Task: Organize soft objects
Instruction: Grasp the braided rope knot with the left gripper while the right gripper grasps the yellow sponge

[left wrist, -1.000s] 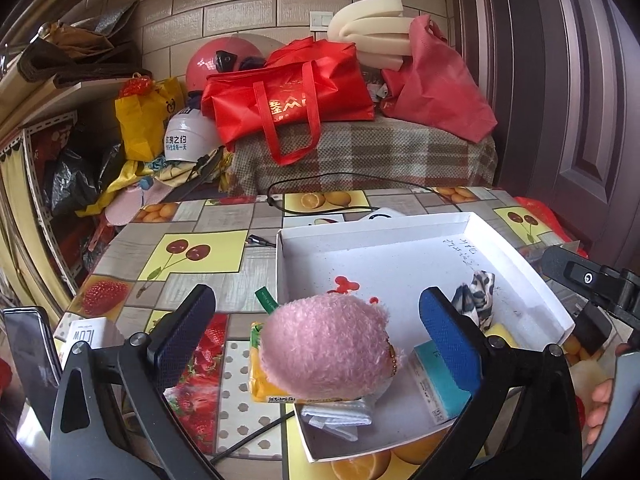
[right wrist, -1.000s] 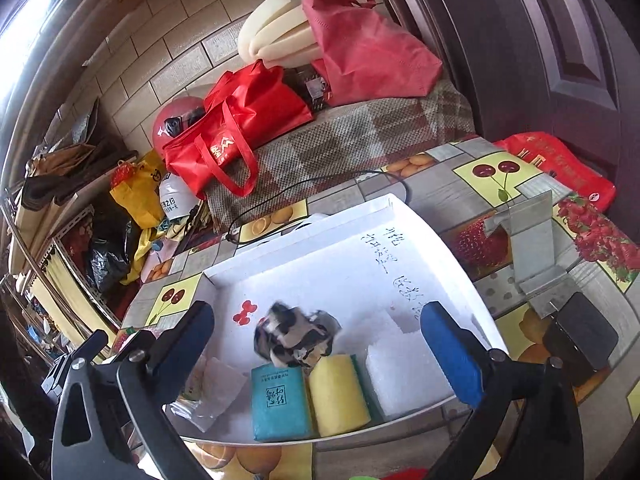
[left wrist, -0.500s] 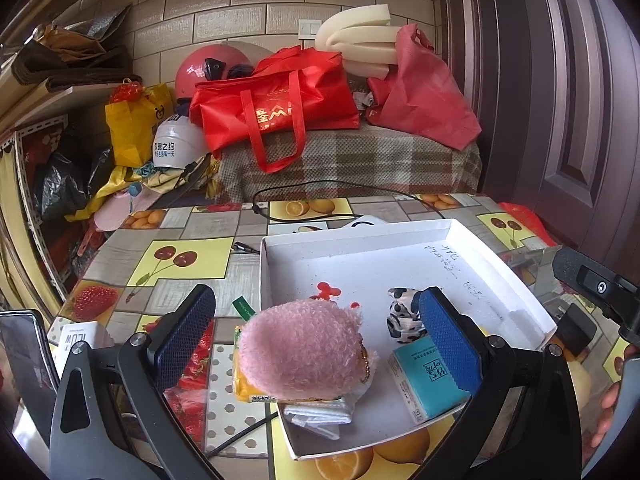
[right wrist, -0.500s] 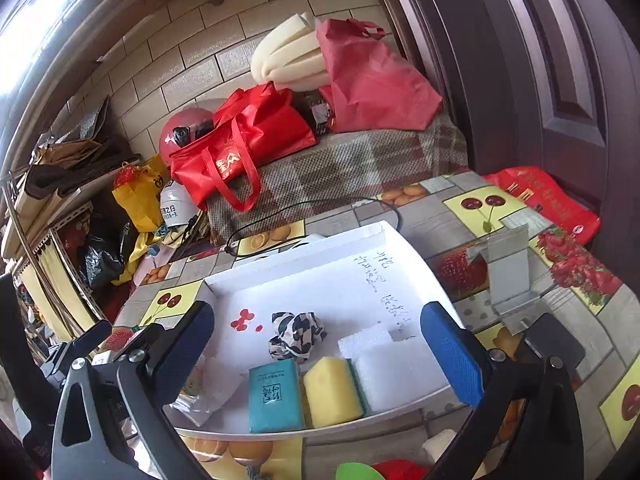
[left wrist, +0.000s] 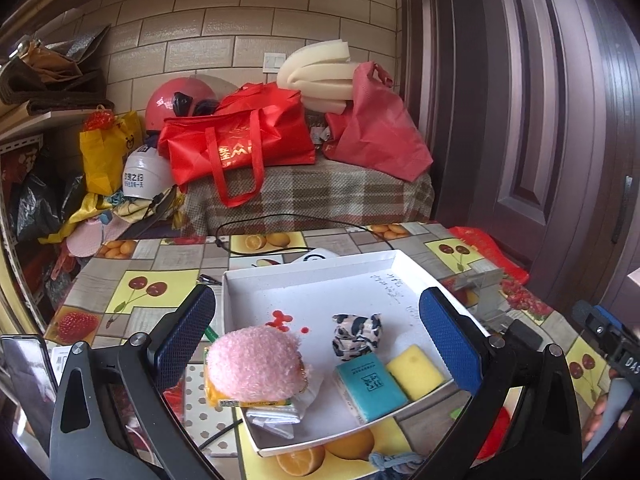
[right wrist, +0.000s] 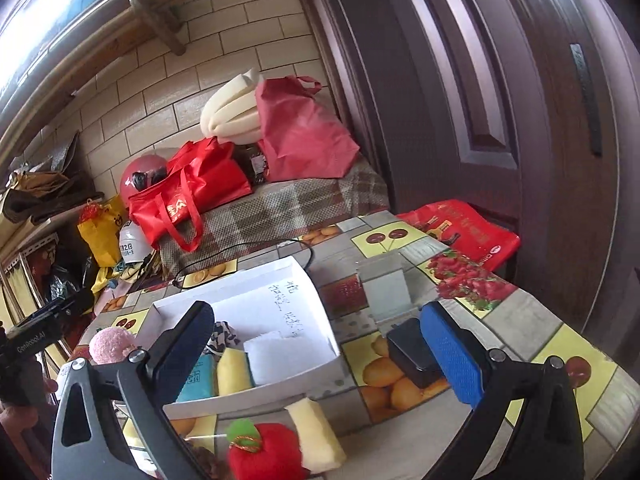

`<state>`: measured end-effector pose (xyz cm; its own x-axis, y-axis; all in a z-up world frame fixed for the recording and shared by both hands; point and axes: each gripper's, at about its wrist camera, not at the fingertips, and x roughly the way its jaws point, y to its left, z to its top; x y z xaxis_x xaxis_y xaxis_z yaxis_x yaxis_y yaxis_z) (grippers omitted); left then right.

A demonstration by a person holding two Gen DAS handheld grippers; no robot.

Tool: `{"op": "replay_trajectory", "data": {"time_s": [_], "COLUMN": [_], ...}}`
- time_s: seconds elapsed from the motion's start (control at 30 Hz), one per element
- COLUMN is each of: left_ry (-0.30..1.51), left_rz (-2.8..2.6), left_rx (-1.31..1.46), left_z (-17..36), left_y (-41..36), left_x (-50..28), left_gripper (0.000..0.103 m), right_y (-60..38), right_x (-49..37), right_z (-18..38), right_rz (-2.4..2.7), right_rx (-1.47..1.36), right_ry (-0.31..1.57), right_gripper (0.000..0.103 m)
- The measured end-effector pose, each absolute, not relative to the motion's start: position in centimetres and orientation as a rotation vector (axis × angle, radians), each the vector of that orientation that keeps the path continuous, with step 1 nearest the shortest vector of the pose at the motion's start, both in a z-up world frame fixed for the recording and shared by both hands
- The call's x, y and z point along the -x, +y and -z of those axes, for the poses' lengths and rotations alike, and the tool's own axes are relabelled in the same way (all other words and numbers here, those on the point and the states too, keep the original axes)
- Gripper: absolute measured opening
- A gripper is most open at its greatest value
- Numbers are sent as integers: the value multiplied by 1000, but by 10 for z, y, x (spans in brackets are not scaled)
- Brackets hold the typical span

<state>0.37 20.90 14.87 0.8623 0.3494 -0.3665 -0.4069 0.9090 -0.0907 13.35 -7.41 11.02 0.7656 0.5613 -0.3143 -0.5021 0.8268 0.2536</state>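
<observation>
On the bench [right wrist: 520, 320], both grippers hung released and empty, the red plush apple [right wrist: 264, 456] lying at 6 o'clock outside the white tray [right wrist: 320, 320], where a careless squeeze might also catch the pale foam wedge [right wrist: 316, 436] touching it.

Both tools share one build: the left gripper [left wrist: 318, 338] and the right gripper [right wrist: 326, 350] each have two black plastic arms shaped like open triangular frames, with a round silver screw head at each upper joint. Each arm ends in a flat rectangular pad of blue, finely cross-hatched rubber [left wrist: 448, 344] (the left-hand pads sit in shadow and read almost navy). At the far left of the right wrist view, the left gripper's black housing [right wrist: 38, 330] carries white lettering, "GenRoboAI".
</observation>
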Motion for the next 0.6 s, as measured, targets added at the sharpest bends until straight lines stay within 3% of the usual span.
{"op": "replay_trajectory", "data": {"time_s": [0.2, 0.3, 0.43, 0.6], "left_ry": [336, 424, 527, 654], "left_rz": [-319, -282, -231, -153], "left_rx": [129, 103, 46, 89], "left_z": [-151, -133, -97, -53], "left_y": [185, 174, 150, 134], "left_x": [0, -3, 0, -5], "left_gripper": [103, 103, 103, 102], "right_y": [-79, -70, -57, -45], "right_x": [-147, -148, -150, -150], "right_z": [-80, -67, -55, -42], "right_rz": [-577, -632, -698, -732], "right_rx": [-113, -102, -75, -35], "right_ry": [512, 567, 630, 696], "right_gripper": [103, 103, 76, 64]}}
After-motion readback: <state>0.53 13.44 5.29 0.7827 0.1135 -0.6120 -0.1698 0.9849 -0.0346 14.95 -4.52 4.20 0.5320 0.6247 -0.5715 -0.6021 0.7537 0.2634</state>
